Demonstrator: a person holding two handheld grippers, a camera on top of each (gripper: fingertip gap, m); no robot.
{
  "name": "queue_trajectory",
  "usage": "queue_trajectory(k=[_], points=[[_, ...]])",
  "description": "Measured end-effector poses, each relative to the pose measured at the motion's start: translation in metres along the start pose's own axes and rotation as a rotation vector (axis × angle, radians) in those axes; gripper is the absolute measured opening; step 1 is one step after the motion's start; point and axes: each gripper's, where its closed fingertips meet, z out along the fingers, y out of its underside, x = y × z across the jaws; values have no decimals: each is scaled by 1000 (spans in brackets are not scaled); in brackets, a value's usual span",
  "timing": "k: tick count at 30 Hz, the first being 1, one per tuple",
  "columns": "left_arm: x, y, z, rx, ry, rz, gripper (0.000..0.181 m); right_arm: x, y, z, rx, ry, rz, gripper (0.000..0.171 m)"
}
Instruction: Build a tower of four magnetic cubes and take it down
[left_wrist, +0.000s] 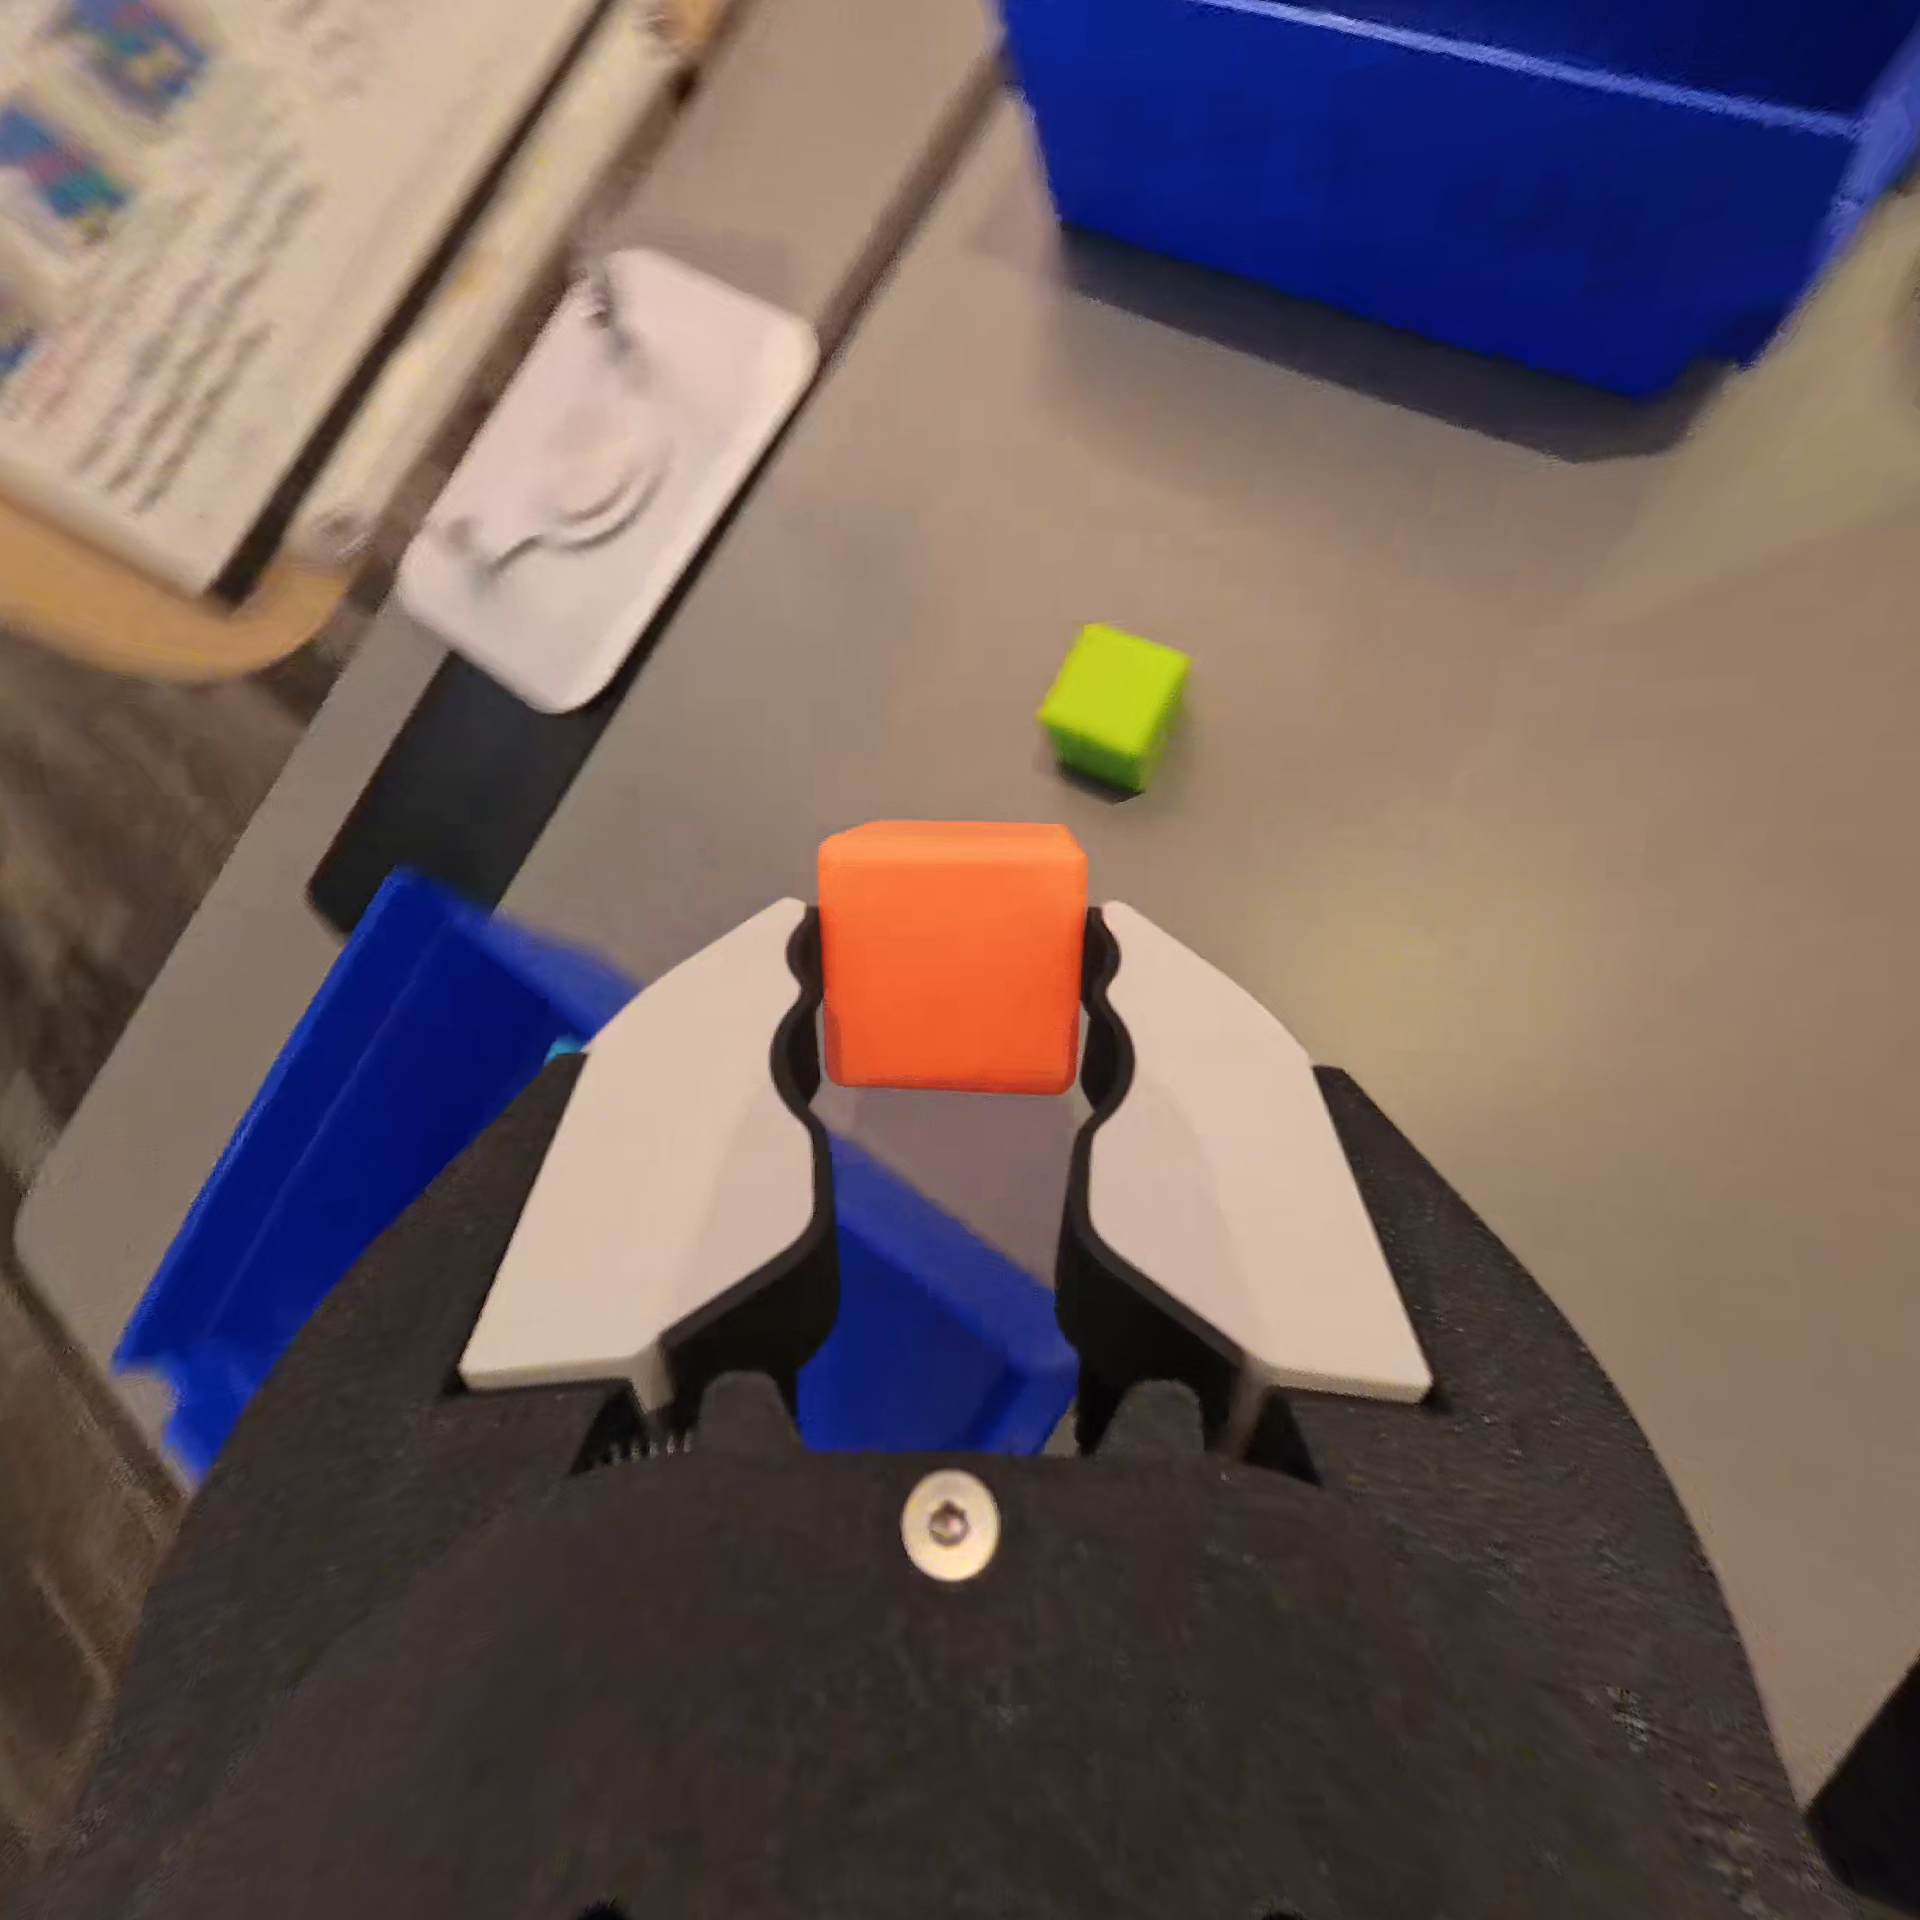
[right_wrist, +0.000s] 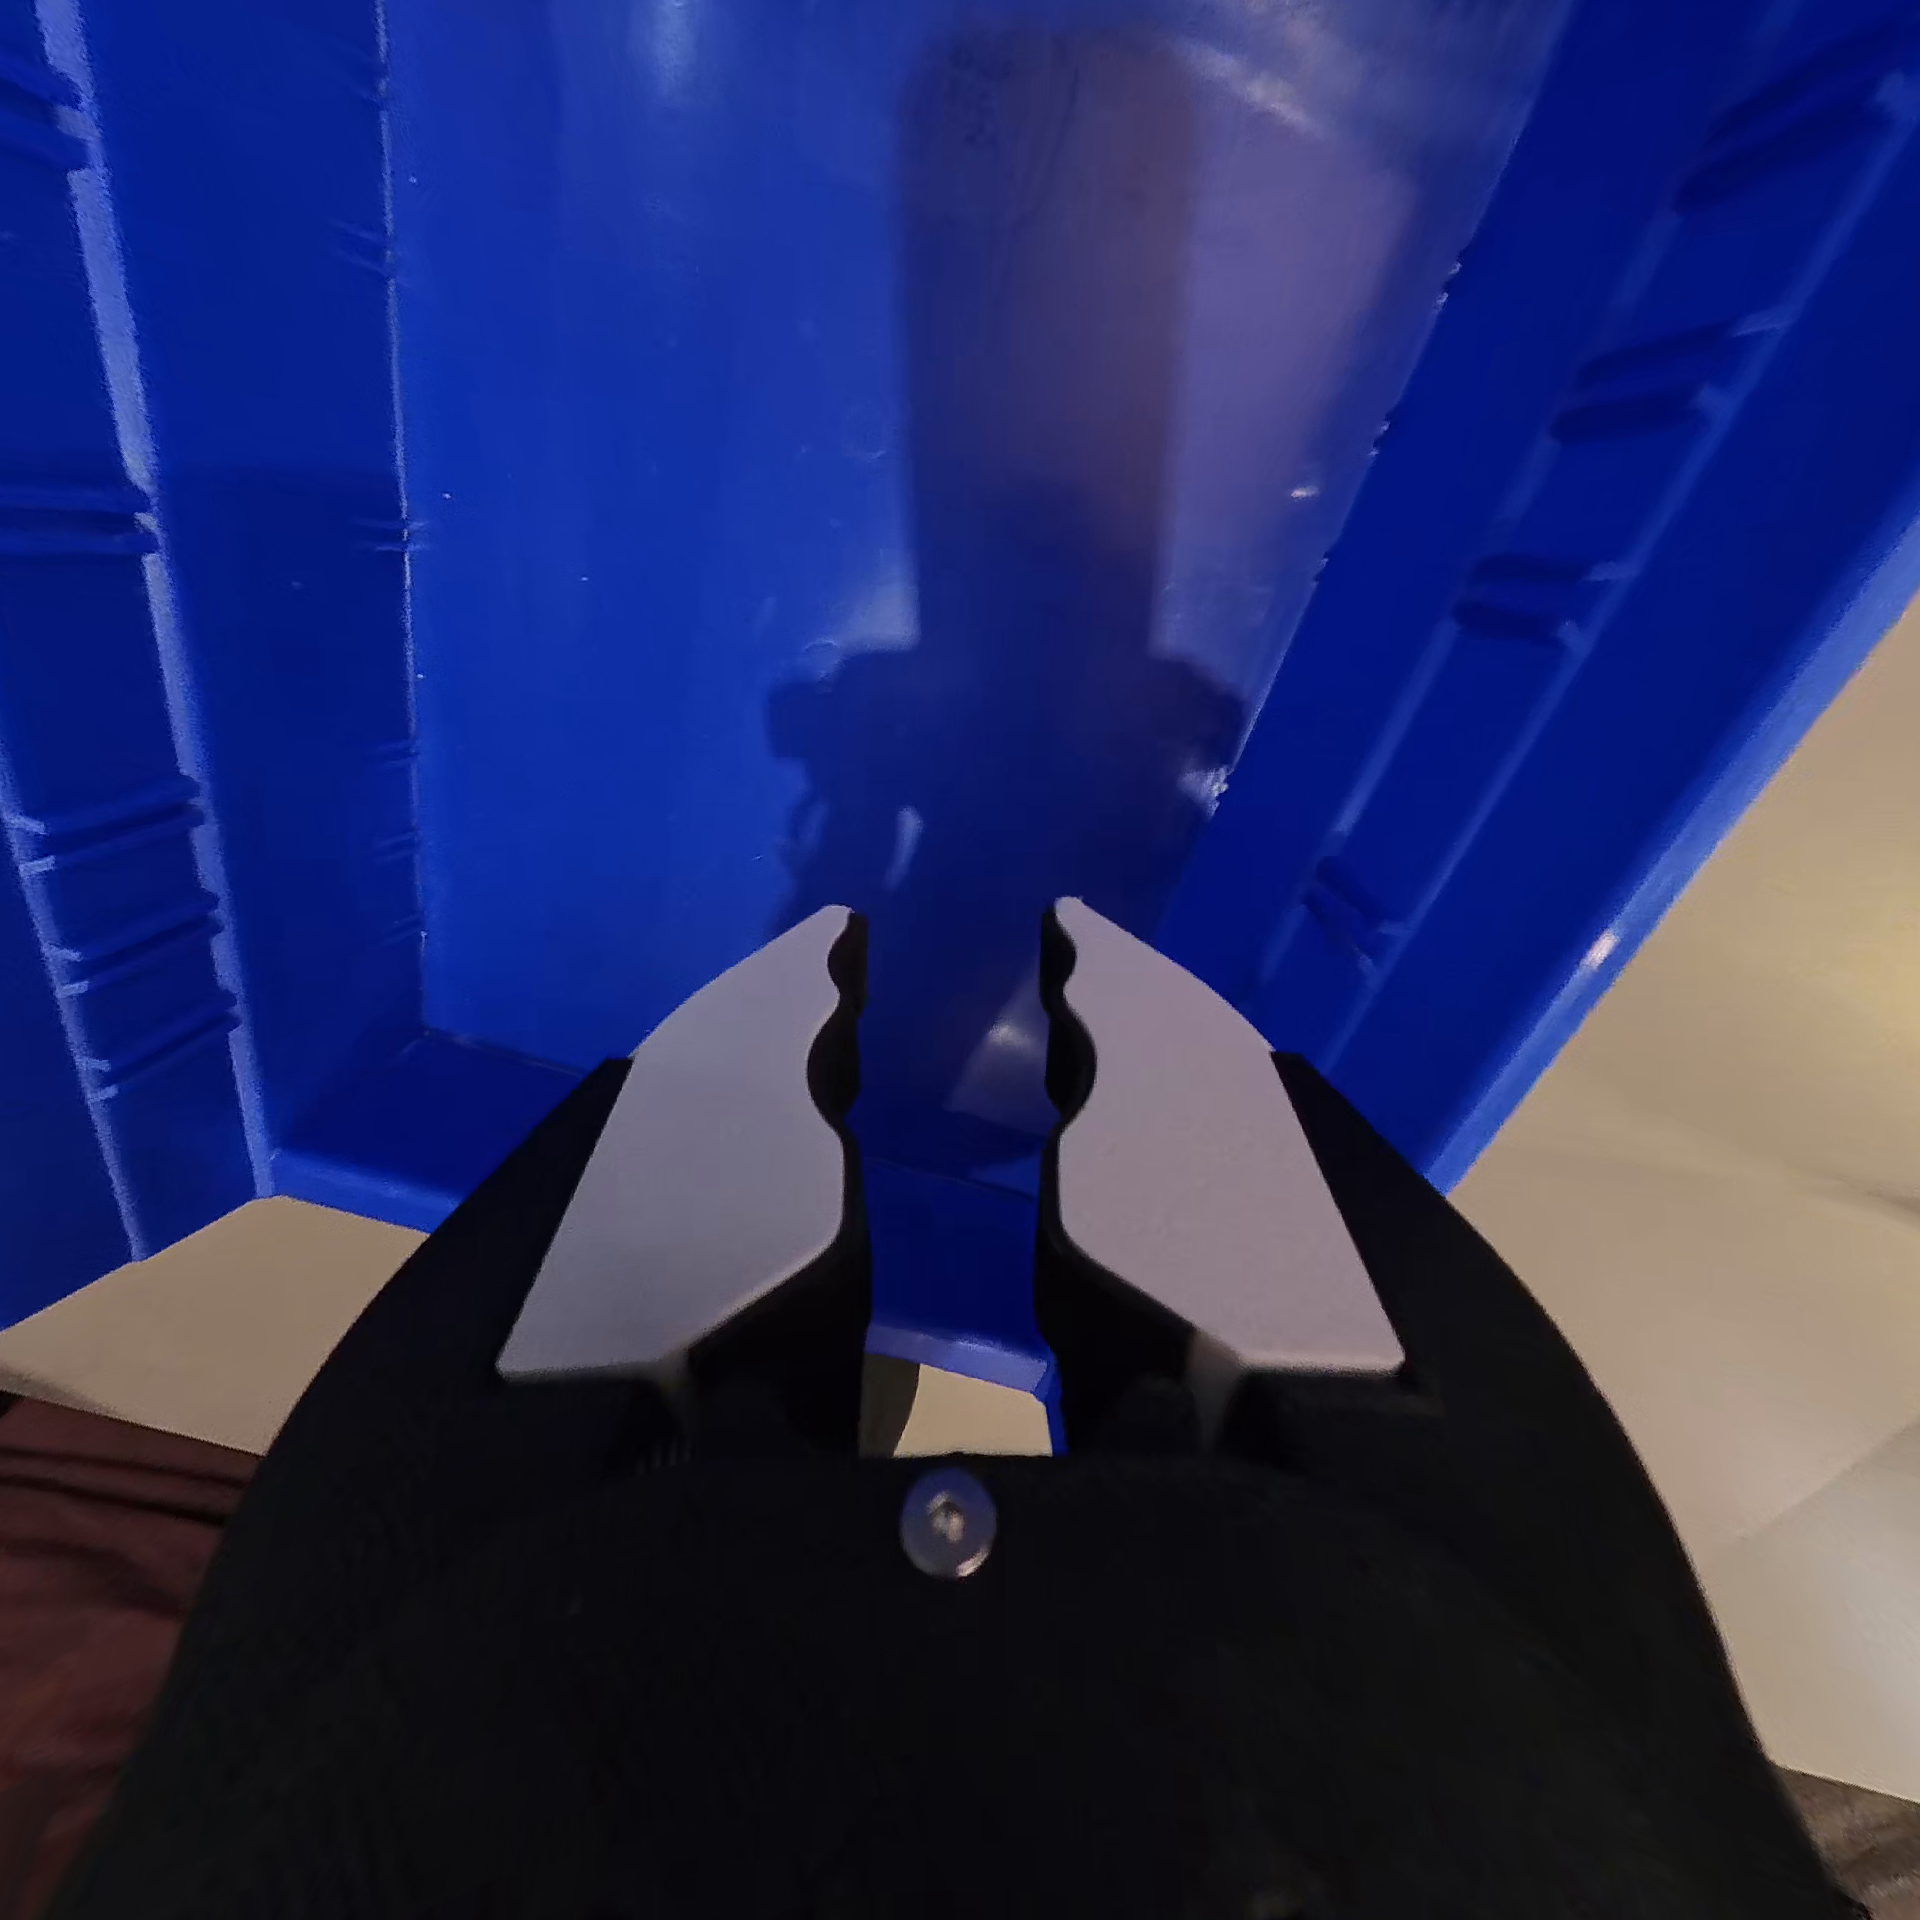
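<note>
Gripping: the left gripper (left_wrist: 951, 914) was clenched on the orange cube (left_wrist: 948, 961), held clear above the grey table (left_wrist: 1455, 935).
Green cube (left_wrist: 1115, 709): sat alone on the table, beyond the orange cube and a little to its right, apart from it.
Blue bins: one (left_wrist: 343, 1132) lay below the left gripper's left side; another (left_wrist: 1455, 177) stood at the far right.
Right gripper (right_wrist: 954, 920): fingers parted, holding nothing, poised over the inside of a blue bin (right_wrist: 582, 520).
White tray (left_wrist: 613, 478): lay at the table's left edge.
</note>
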Motion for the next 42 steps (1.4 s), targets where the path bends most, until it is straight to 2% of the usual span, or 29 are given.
queue_trajectory(k=[3, 7, 9, 13, 28, 32, 35, 37, 39, 42], points=[[28, -16, 47, -63, 76, 189, 48, -2, -1, -2, 12, -6, -6, 34], [46, -19, 95, -198, 199, 286, 48, -4, -1, -3, 16, -17, -14, 34], [46, -17, 109, -257, 211, 337, 48, -5, 0, -2, 12, -23, -18, 34], [46, -20, 126, -308, 227, 328, 48, -5, 1, -1, 3, -29, -22, 34], [53, -17, 157, -264, 313, 355, 47, -3, 3, 3, -10, -54, -12, 34], [39, -39, 138, -124, 276, 278, 57, 0, 3, 4, -13, -54, 1, 34], [4, -70, 89, 90, 142, 184, 55, 0, 3, 3, -8, -53, 0, 34], [-32, -78, 47, 217, 20, 79, 49, 0, 1, 2, 2, -55, -6, 34], [-70, -68, 11, 285, -85, -18, 42, -1, -1, 0, 13, -65, -7, 34], [-126, -25, -12, 218, -211, -55, 31, 4, 1, -1, 11, -60, 12, 34]])
